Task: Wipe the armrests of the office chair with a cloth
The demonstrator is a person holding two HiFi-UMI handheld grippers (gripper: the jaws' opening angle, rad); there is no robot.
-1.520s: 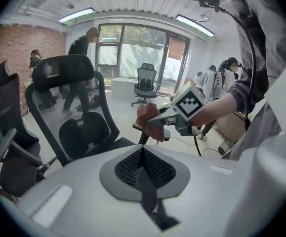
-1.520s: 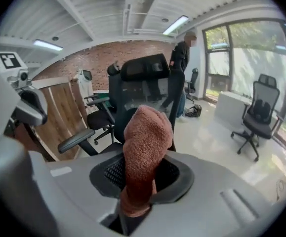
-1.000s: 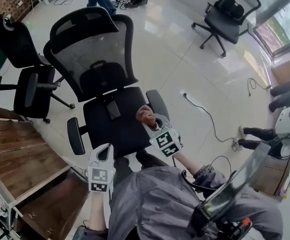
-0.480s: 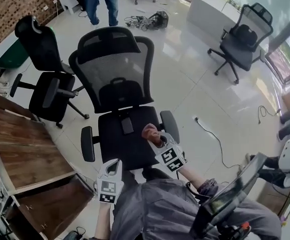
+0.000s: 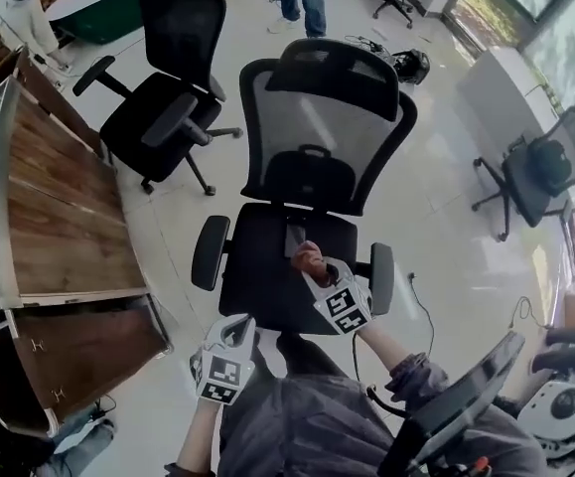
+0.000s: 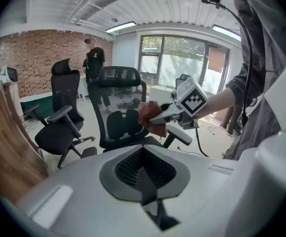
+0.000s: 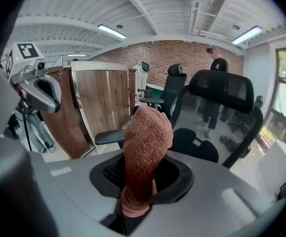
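— Rust-brown cloth [image 7: 145, 152] is seen clamped between the closed jaws of the right gripper [image 5: 312, 264]. Is anything held by the left gripper [image 5: 235, 334]?
— Nothing. Its jaws are pressed together on air, low beside the person's grey top [image 5: 297, 415], off the seat's front edge.
— Where is the cloth carried?
— Above the seat [image 5: 252, 266] of the office chair [image 5: 317, 137], toward its right edge, with no armrest touched.
— Which armrest is favoured?
— The right armrest [image 5: 381, 278] is judged nearer. It lies just right of the cloth-bearing gripper, its long axis running front to back along that edge. The left armrest [image 5: 211, 252] is set across the seat, nearer the empty gripper.
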